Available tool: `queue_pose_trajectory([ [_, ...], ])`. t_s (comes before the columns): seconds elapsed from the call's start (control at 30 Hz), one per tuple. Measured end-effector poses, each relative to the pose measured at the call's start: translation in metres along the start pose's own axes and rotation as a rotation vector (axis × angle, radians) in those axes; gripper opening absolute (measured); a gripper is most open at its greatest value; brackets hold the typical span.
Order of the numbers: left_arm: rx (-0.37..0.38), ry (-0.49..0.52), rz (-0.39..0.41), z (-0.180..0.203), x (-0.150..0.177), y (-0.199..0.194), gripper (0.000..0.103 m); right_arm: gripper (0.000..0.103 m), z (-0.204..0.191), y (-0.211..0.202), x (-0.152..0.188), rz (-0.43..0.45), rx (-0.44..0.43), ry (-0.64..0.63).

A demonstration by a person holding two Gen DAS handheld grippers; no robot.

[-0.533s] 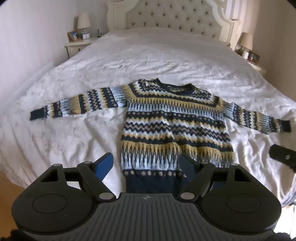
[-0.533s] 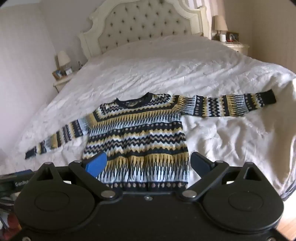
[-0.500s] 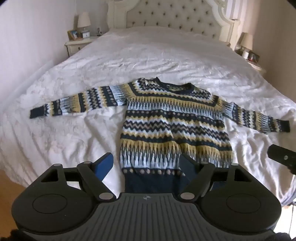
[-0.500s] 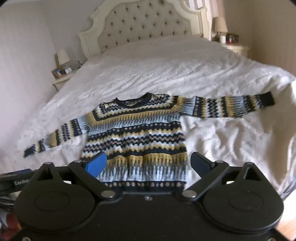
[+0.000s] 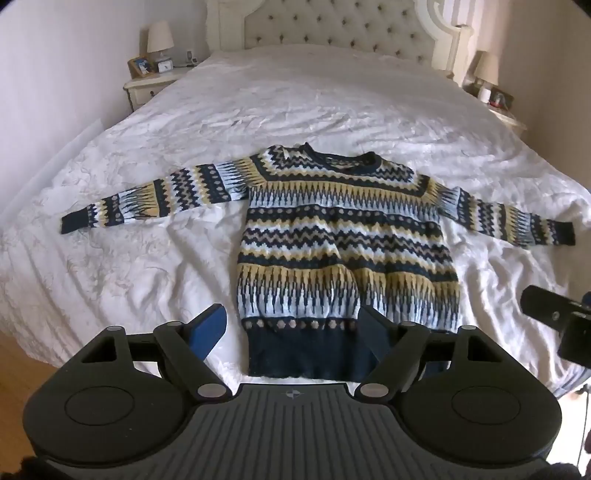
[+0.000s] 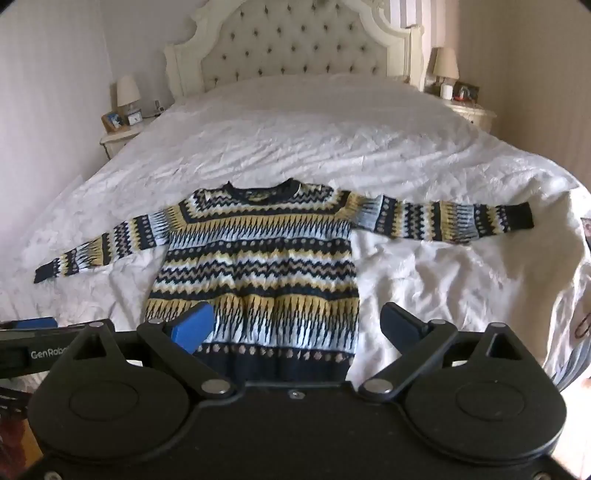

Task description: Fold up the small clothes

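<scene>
A bedroom with a tufted headboard [image 5: 332,33] and a wide bed [image 5: 314,99] under a rumpled white cover. A patterned knit sweater [image 5: 343,236] lies flat at frame centre, neck toward the headboard, hem toward the cameras, sleeves stretched left and right so its long axis runs across the frame. Both claws hover just short of the hem, jaws apart and empty: the left claw [image 5: 291,326] faces the hem's lower-left corner, the right claw [image 6: 297,325] the lower-right. Each sleeve cuff lies well apart from its nearer claw

Sweater [image 5: 343,236] hem corner hidden behind left gripper [image 5: 291,328] finger; right gripper [image 5: 554,321] cut off at frame edge, jaws unseen; nightstand [image 6: 118,136] items too small to identify.
</scene>
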State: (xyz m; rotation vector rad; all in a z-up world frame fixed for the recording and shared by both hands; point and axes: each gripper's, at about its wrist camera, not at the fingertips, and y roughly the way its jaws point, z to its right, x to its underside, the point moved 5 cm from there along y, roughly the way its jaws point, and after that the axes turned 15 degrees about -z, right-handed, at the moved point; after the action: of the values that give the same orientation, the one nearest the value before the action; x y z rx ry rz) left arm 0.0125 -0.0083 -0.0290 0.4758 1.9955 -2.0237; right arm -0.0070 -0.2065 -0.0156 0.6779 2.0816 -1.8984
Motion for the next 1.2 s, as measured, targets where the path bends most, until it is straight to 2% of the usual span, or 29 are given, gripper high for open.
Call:
queue_pose_trajectory([
  [0.13, -0.002, 0.002, -0.009, -0.001, 0.000, 0.001, 0.078, 0.096, -0.001, 0.003, 0.004, -0.026, -0.024, 0.023],
  [0.47, -0.003, 0.002, -0.022, -0.004, -0.002, 0.005, 0.078, 0.094, -0.007, 0.009, 0.006, -0.022, 0.003, 0.007],
  [1.2, -0.012, -0.007, -0.051, -0.006, -0.002, 0.011, 0.078, 0.094, -0.011, 0.025, 0.008, -0.092, 0.003, 0.012],
])
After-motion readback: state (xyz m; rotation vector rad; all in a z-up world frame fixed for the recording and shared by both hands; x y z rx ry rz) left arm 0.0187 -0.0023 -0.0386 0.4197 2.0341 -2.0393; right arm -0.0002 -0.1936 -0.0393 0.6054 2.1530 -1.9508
